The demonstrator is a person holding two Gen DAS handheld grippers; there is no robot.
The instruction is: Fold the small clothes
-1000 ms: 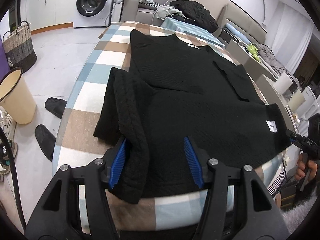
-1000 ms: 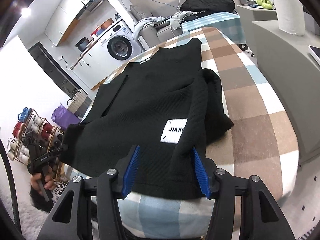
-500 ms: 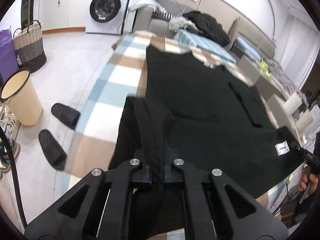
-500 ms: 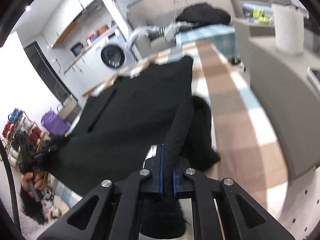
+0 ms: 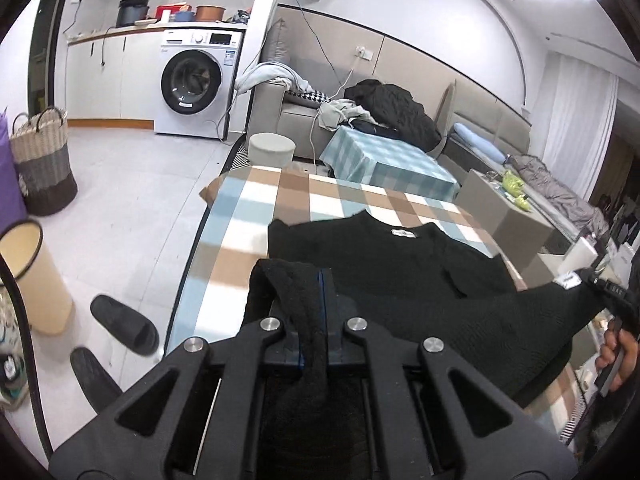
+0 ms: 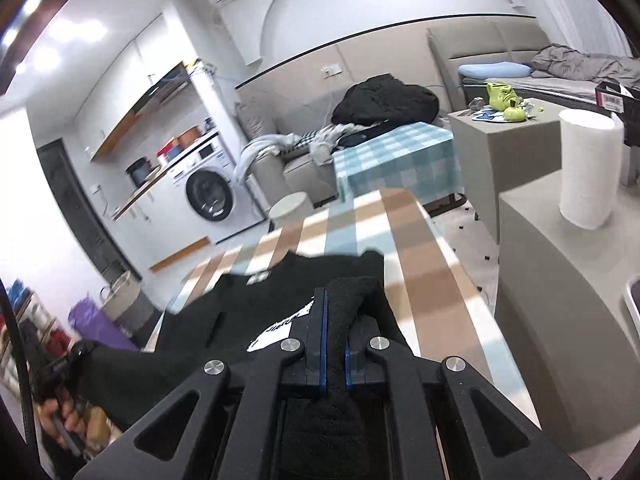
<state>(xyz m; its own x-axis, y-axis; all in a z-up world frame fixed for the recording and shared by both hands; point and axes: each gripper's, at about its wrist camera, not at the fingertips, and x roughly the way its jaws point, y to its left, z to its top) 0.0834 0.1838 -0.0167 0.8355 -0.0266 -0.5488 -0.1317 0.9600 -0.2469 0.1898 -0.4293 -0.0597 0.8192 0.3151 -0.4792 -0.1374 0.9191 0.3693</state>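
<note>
A black knit sweater [image 5: 404,276] lies on the checked table [image 5: 280,200], collar end far from me. My left gripper [image 5: 314,312] is shut on the sweater's near left hem and holds it raised above the table. My right gripper [image 6: 336,332] is shut on the near right hem of the sweater [image 6: 224,332], also raised; a white label [image 6: 280,326] shows just left of it. The near half of the sweater hangs between the two grippers. The right gripper also shows at the right edge of the left wrist view [image 5: 608,288].
Slippers [image 5: 124,324] and a cream bin [image 5: 28,276] stand on the floor left of the table. A woven basket [image 5: 42,160] and washing machine [image 5: 196,84] are farther back. A sofa with clothes [image 5: 384,104] is behind the table. Grey cabinets with a paper roll [image 6: 588,168] stand to the right.
Both grippers closed on the near hem corners, then lifted them up off the table and carried them forward towards the collar end.
</note>
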